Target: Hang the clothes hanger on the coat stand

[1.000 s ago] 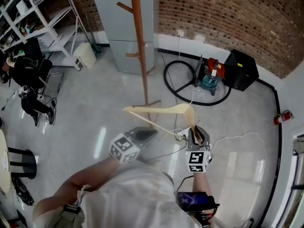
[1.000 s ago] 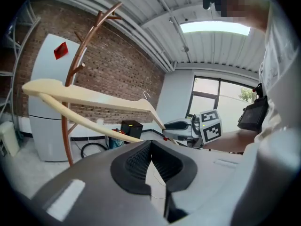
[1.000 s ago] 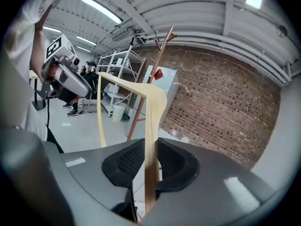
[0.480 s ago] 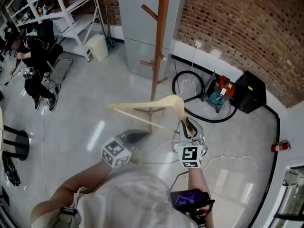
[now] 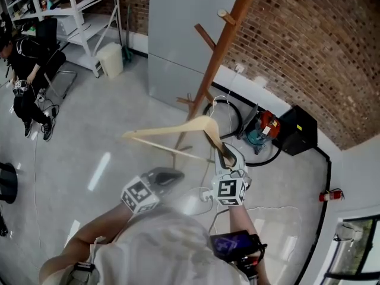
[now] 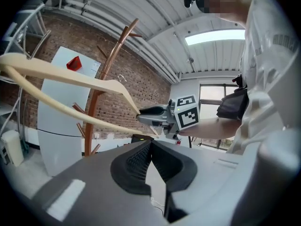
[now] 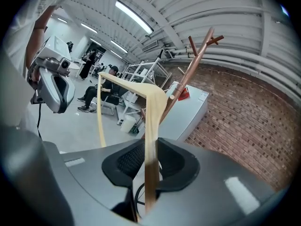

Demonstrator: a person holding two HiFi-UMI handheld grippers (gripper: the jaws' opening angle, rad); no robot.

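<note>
Head view shows one wooden clothes hanger (image 5: pixel 172 127) held in the air in front of the one coat stand (image 5: pixel 224 46), long axis near level, pointing left from the right gripper (image 5: pixel 224 156) clenched on its end; left gripper (image 5: pixel 169 174) pinched together, empty

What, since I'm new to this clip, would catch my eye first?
A pale wooden hanger is held mid-air at the centre of the head view, one end clamped in the jaws of the right gripper. Just beyond it rises the tall brown coat stand, against a brick wall.
</note>
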